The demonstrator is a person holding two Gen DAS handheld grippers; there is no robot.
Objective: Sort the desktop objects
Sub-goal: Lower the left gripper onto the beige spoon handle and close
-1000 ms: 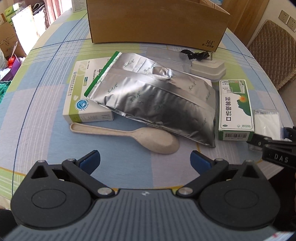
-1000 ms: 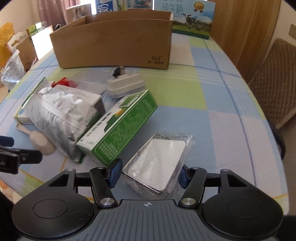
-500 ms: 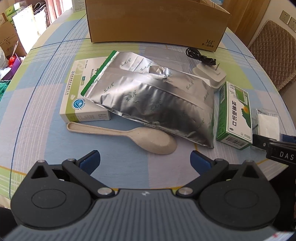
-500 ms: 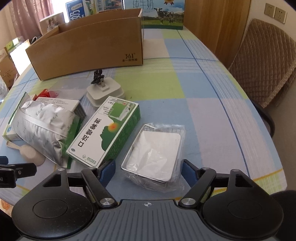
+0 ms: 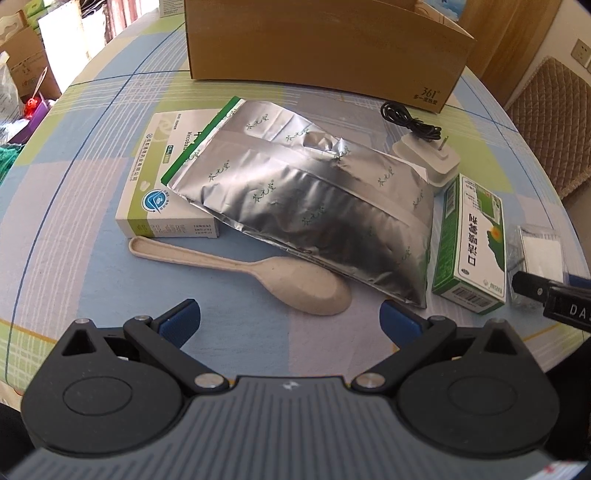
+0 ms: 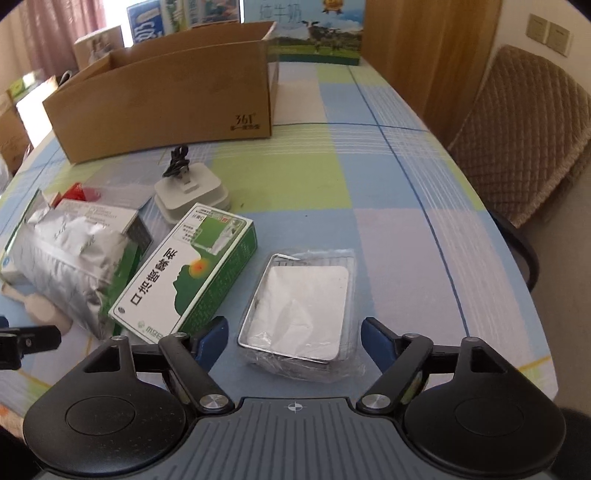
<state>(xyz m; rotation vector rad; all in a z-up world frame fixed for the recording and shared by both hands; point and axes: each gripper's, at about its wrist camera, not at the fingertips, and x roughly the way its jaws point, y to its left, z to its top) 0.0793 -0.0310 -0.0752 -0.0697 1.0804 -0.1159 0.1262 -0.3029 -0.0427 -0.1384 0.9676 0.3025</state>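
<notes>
On the checked tablecloth lie a silver foil pouch [image 5: 310, 199], a white-green medicine box [image 5: 162, 184] partly under it, a beige spoon [image 5: 280, 280], a green medicine box [image 5: 471, 247], a white charger with black cable [image 5: 430, 155] and a small metal tray in clear wrap [image 6: 299, 314]. My left gripper [image 5: 290, 319] is open and empty, just short of the spoon's bowl. My right gripper [image 6: 293, 338] is open, with its fingers either side of the wrapped tray's near end, not closed on it. The green box [image 6: 188, 277] lies just left of the tray.
An open cardboard box [image 6: 162, 99] stands at the back of the table. A padded chair [image 6: 524, 147] is at the right edge. Milk cartons [image 6: 314, 33] stand behind the cardboard box. Bags and cartons sit off the table at the left [image 5: 22, 74].
My right gripper has pulled back and risen slightly, and its fingers have opened wider around the wrapped tray. My left gripper has shifted a little. No object has moved.
</notes>
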